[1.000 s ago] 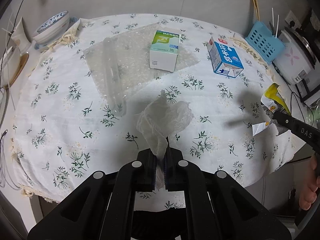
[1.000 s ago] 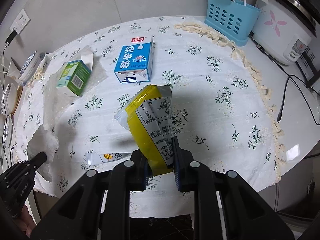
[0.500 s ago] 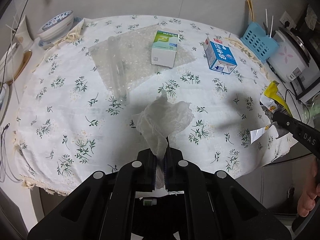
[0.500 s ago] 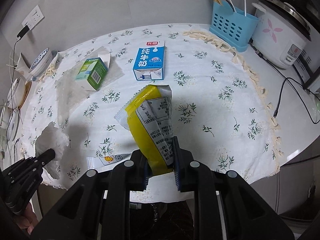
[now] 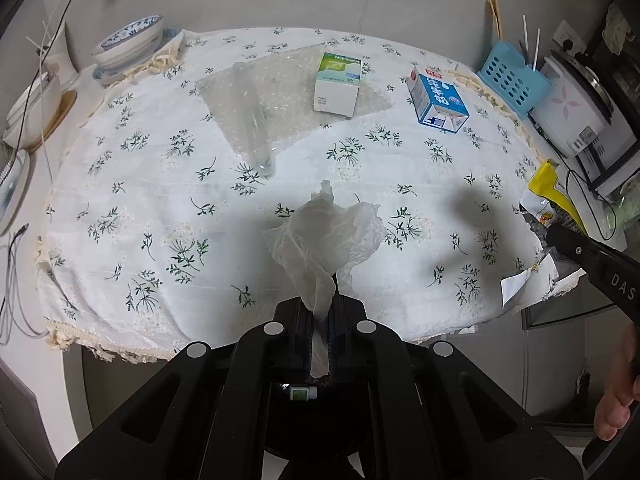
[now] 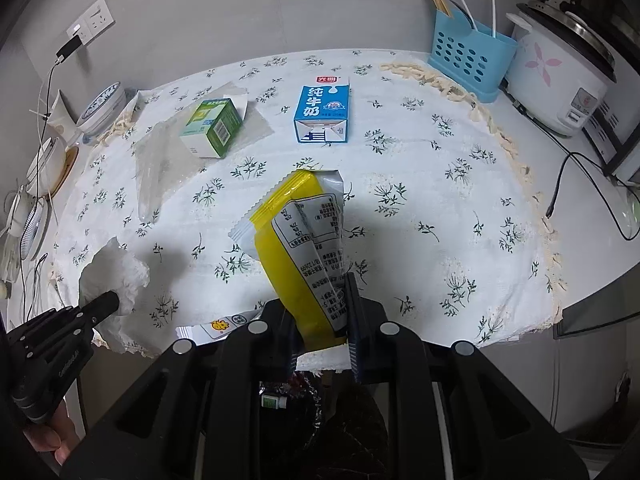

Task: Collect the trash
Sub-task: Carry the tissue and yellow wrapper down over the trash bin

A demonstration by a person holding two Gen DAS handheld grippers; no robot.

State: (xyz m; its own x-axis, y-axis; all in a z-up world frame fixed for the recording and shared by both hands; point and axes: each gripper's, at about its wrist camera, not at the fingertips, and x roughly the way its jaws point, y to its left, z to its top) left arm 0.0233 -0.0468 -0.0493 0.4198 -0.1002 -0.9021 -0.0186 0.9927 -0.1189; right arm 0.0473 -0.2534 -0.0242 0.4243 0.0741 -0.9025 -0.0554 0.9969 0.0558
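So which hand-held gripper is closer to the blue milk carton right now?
Right. The right hand-held gripper, clamping the yellow wrapper, sits nearly in line below the blue milk carton; the left hand-held gripper hangs further left, holding the tissue.

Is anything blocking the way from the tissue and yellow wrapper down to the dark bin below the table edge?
Nothing visible. The left tongs hold the tissue, the right tongs the yellow wrapper, with the bin below.

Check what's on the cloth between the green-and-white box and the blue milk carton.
Nothing: between the green-and-white box and the blue milk carton only bare floral tablecloth shows, clearest in the right wrist view. The bubble wrap under the box ends short of the carton.
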